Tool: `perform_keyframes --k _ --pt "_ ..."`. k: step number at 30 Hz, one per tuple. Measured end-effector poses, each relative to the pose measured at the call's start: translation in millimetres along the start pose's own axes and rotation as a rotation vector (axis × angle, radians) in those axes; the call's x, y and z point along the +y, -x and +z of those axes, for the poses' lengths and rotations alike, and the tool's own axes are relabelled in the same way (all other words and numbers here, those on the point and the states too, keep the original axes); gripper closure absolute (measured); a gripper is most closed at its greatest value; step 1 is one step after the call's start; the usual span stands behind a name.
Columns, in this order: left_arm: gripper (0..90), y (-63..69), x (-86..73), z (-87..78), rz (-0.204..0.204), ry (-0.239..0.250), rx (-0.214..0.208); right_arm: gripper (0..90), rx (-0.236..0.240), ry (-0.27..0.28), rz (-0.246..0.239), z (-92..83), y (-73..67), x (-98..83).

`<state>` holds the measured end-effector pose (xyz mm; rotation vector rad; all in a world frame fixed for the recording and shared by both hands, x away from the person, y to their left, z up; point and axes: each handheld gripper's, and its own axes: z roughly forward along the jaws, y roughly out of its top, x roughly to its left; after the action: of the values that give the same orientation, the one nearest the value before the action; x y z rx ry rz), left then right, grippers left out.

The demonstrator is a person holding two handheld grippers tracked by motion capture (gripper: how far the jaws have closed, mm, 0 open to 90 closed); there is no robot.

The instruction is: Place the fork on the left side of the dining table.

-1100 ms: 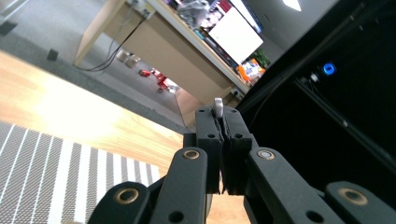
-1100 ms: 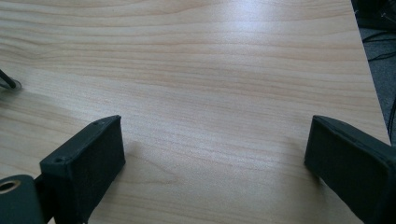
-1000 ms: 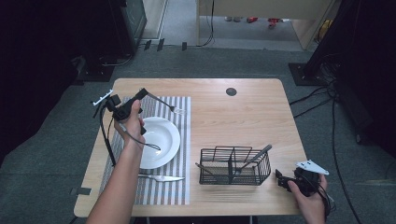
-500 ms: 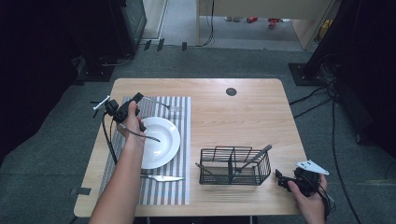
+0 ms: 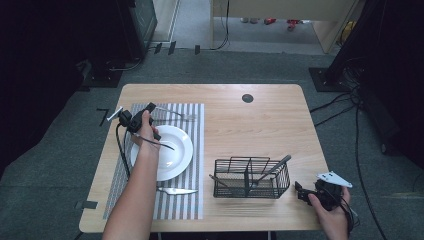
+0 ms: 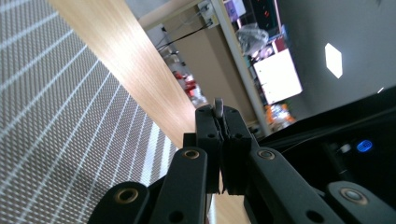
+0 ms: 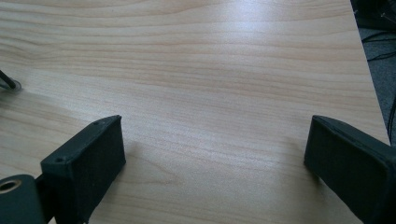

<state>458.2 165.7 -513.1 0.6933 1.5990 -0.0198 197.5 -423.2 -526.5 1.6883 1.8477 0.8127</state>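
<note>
L gripper (image 5: pixel 150 107) is over the striped placemat (image 5: pixel 190 150) at the plate's (image 5: pixel 175 150) far-left edge; jaws clamped on a thin metal utensil (image 6: pixel 217 106), prob. the fork (image 5: pixel 175 114) whose tines point right. R gripper (image 7: pixel 212 163) sits low over bare table (image 7: pixel 210 70) nr front-right corner, jaws wide apart, nothing between. Knife (image 5: pixel 175 190) lies in front of plate; wire basket (image 5: pixel 251 177) to its right.
</note>
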Motion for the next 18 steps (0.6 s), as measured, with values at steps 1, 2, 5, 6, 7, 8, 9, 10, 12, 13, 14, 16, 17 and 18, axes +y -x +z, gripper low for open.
perform_keyframes --k 1,2,5,6,7,8,9,10,12,13,14,16,17,18 --pt "89.1 1.6 -0.6 0.4 0.016 0.008 0.011 4.9 0.0 0.0 0.0 0.0 0.0 0.0" --pt "89.0 1.6 -0.6 0.4 0.016 0.008 0.011 4.9 0.0 0.0 0.0 0.0 0.0 0.0" --pt "89.0 1.3 -0.7 -0.5 0.025 0.009 0.038 5.0 0.0 0.0 0.0 0.0 0.0 0.0" --pt "89.0 0.7 -0.6 -1.4 0.022 0.012 0.051 5.2 0.0 0.001 0.0 -0.1 0.0 -0.1" --pt "89.0 -0.5 0.2 -2.5 0.016 0.012 0.061 5.4 -0.001 0.001 0.001 -0.2 0.0 -0.2" --pt "89.0 -1.3 0.5 -3.2 0.01 0.01 0.065 5.4 -0.001 0.001 0.002 -0.4 -0.1 -0.2" --pt "89.0 -2.3 0.8 -3.7 0.005 0.01 0.067 5.5 -0.001 0.001 0.002 -0.4 -0.1 -0.3" --pt "89.0 -2.3 0.8 -3.7 0.005 0.01 0.067 5.5 -0.001 0.001 0.002 -0.4 -0.1 -0.3" --pt "88.9 -3.3 1.2 -4.0 -0.001 0.006 0.069 5.4 -0.001 0.001 0.002 -0.4 -0.1 -0.3" --pt "88.9 -3.4 1.2 -4.3 -0.006 0.006 0.075 5.4 -0.001 0.001 0.002 -0.4 -0.1 -0.3" --pt "88.8 -3.4 1.2 -4.3 -0.006 0.006 0.075 5.4 -0.001 0.001 0.002 -0.4 -0.1 -0.3" --pt "88.7 -3.2 1.1 -4.4 -0.016 0.007 0.085 5.5 -0.001 0.001 0.002 -0.4 -0.1 -0.3" --pt "88.1 -2.9 1.1 -4.8 -0.016 0.003 0.112 5.4 -0.001 0.001 0.002 -0.4 -0.1 -0.3" --pt "87.5 -2.9 1.1 -4.8 -0.016 0.003 0.112 5.4 -0.001 0.001 0.002 -0.4 -0.1 -0.3"
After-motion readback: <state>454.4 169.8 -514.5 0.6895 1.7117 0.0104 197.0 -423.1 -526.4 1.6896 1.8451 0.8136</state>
